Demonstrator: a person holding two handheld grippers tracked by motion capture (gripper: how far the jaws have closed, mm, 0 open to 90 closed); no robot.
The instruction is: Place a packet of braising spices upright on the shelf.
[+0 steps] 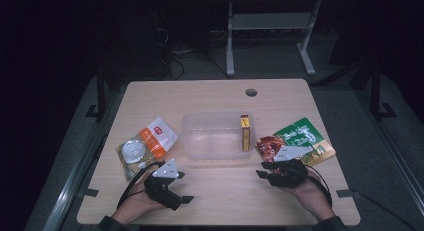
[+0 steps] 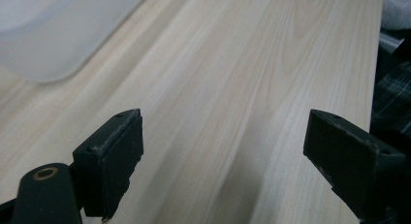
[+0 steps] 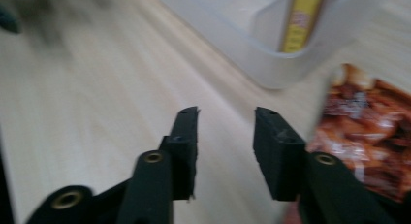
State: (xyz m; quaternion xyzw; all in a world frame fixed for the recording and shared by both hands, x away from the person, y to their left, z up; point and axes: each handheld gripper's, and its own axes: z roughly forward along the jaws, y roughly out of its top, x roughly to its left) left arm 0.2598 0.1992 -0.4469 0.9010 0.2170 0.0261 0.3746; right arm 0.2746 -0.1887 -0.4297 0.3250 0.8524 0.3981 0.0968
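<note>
A clear plastic tub (image 1: 217,117) stands mid-table with a yellow box (image 1: 245,132) upright against its right wall. My left gripper (image 1: 184,187) lies low over the table's front left, open wide, with only bare wood between its jaws (image 2: 223,127); the tub's corner (image 2: 53,30) is off to its upper left. My right gripper (image 1: 260,170) is at the front right, pointing left. Its jaws stand a little apart with nothing between them (image 3: 225,117). A red-brown snack packet (image 3: 368,127) lies just beside it, with the tub (image 3: 271,54) and yellow box (image 3: 300,20) beyond.
An orange and white packet (image 1: 155,136) lies left of the tub. The red-brown packet (image 1: 269,147) and a green packet (image 1: 300,133) lie to its right. A round cable hole (image 1: 251,92) is near the table's far edge. Bare wood runs along the front between the grippers.
</note>
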